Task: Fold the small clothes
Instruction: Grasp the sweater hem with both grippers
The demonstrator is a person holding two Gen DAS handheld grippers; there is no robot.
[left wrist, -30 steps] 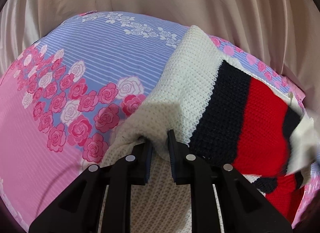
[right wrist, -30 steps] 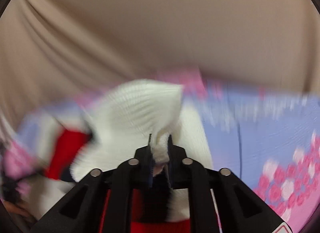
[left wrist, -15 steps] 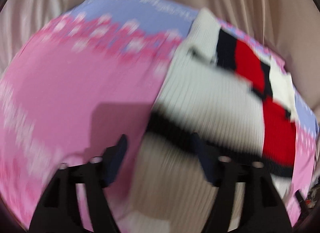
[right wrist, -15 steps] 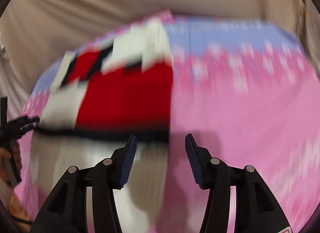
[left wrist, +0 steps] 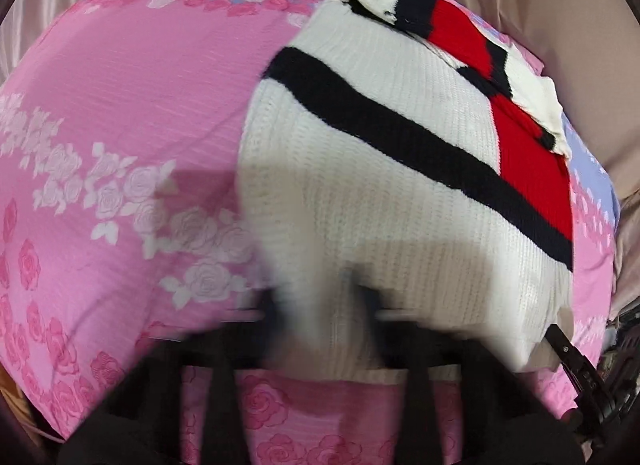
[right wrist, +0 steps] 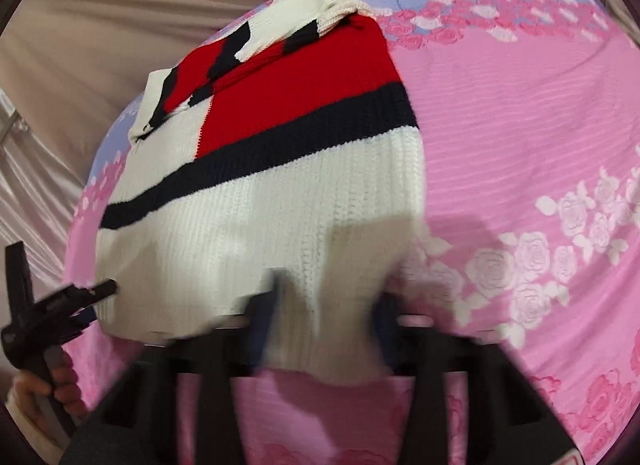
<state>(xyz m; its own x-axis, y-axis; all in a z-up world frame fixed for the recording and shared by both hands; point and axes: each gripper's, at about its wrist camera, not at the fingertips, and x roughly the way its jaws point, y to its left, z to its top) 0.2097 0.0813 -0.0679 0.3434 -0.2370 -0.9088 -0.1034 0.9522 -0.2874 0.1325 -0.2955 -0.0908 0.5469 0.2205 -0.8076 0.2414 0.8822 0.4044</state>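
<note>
While the sweater (left wrist: 384, 201) lies on the floral sheet (left wrist: 132, 113), each blurred hand-held gripper (left wrist: 324, 317) (right wrist: 324, 317) stands spread.

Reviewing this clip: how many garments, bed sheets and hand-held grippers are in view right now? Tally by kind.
Knitted sweater: 1
Floral bed sheet: 1
Hand-held grippers: 2, the left hand-held gripper and the right hand-held gripper
Total: 4
</note>
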